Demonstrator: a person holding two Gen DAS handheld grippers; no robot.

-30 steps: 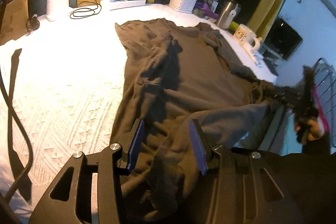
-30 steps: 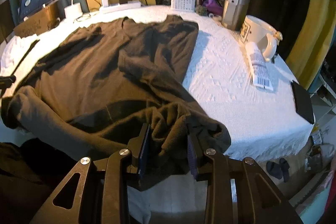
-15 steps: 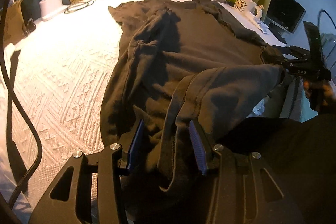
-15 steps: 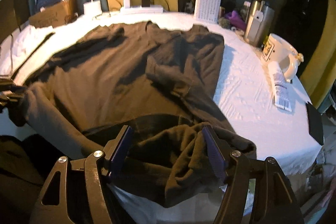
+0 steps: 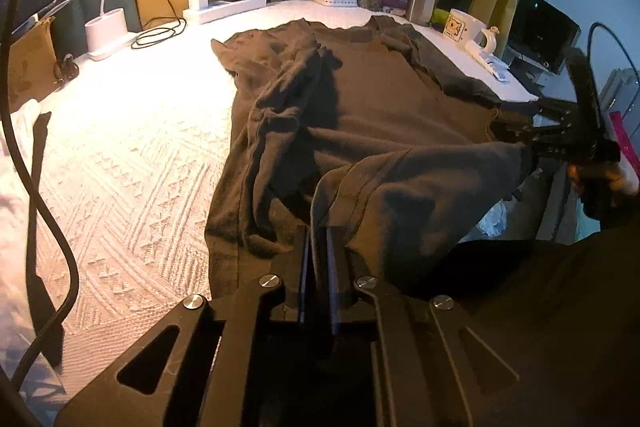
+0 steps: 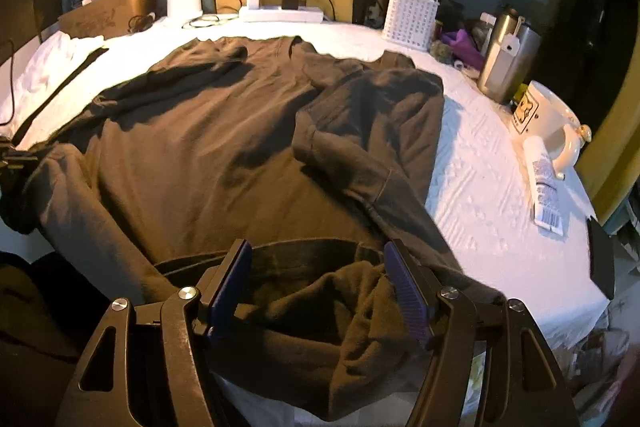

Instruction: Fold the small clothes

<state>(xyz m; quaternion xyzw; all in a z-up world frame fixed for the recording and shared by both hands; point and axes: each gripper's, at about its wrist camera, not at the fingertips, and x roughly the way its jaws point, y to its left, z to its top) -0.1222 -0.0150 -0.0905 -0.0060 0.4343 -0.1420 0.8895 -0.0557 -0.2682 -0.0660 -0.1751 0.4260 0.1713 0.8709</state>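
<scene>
Left wrist view: the left tool (image 5: 318, 247) is closing, its jaws clamped on the near hem of the dark brown shirt (image 5: 384, 99), which lies spread across the white textured surface (image 5: 132, 155).

Right wrist view: the right tool (image 6: 318, 283) is closing, jaws still apart, bunched hem of the shirt (image 6: 224, 131) between them. A mug (image 6: 548, 115) stands well right.

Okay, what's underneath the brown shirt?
The brown shirt lies on a white textured tablecloth, which shows on both sides of it. The cloth directly beneath the shirt is covered, so anything lying there cannot be seen.
</scene>
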